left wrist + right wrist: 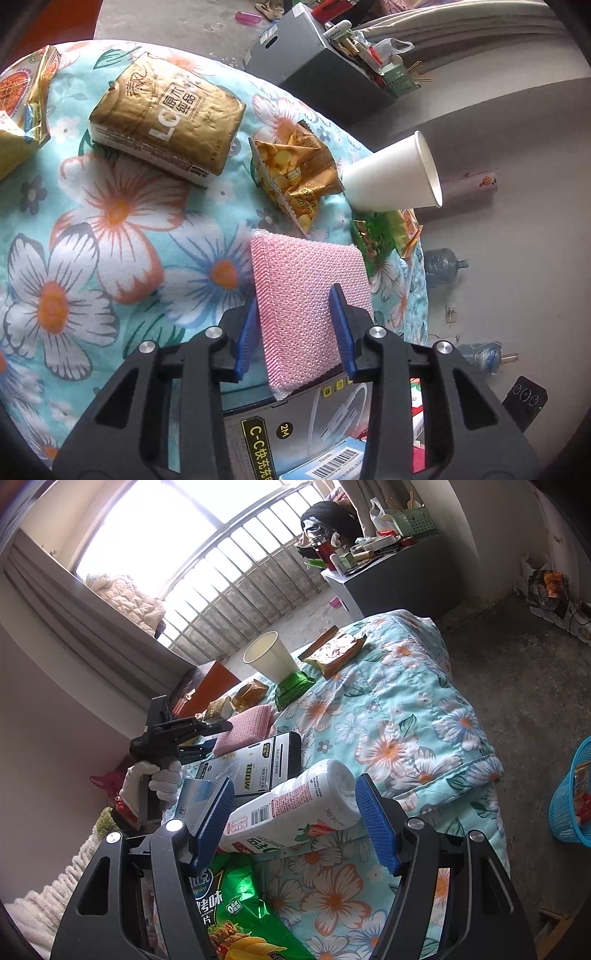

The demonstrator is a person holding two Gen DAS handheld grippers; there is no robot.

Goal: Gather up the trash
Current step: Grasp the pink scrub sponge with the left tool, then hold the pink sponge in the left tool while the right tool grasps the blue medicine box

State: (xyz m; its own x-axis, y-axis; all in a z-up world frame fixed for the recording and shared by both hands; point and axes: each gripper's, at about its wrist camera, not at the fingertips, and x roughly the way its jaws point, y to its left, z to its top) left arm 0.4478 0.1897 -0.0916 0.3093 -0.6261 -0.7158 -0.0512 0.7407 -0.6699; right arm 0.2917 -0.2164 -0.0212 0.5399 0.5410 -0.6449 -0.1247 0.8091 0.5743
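My left gripper [295, 293] is shut on a pink sponge [306, 266], one blue pad on each side of it. In the right wrist view a white-gloved hand [155, 782] holds that gripper [222, 734] on the sponge [245, 727], which lies partly on a black cable box [255, 764]. My right gripper [295, 781] stands open over a white bottle [295, 805] lying on the floral quilt [406, 709]; its pads do not press on it. A green chip bag [236, 904] lies just below the right fingers.
A white paper cup [391, 177], a yellow snack wrapper [295, 162], a green wrapper [373, 236] and a gold tissue pack [166, 118] lie on the quilt. A blue basket [572, 797] holding trash stands on the floor at right. A grey cabinet [391, 579] stands beyond the bed.
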